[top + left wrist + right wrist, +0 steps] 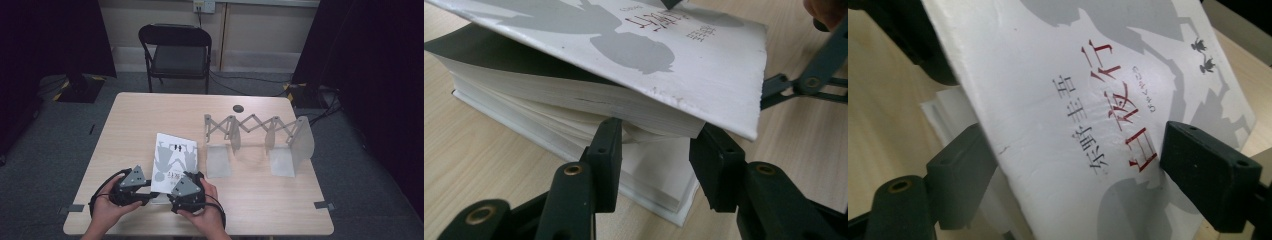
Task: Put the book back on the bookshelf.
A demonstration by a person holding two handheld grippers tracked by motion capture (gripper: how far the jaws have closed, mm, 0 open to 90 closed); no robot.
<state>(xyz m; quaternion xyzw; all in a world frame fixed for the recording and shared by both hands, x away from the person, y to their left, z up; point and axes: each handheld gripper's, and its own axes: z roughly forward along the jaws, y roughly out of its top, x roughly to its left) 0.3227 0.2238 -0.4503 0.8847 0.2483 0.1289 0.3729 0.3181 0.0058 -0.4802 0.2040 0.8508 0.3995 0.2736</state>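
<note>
On the near edge of the table (130, 120), a white book (172, 160) lay flat, just left of an expanding rack (260, 135) with grey dividers that stood toward the right. Both grippers met at the book's near end, each held in one of the person's hands.

From the left gripper view, the left gripper (656, 150) stood partly open at the book's corner. Its jaws flanked the edge of the page block, one under the lifted upper pages and one below the raised cover, close to the paper; whether the pads actually pressed on it could not be told. The cover and top pages were lifted clear of the lower pages there.

From the right gripper view, the right gripper (1068, 165) had its jaws on either side of the raised cover, one beneath it and one over the printed face near the red lettering. A clear gap showed between pads and cover, so it stood open, gripping nothing.

Beyond the table a black folding chair (176, 52) faced it.
</note>
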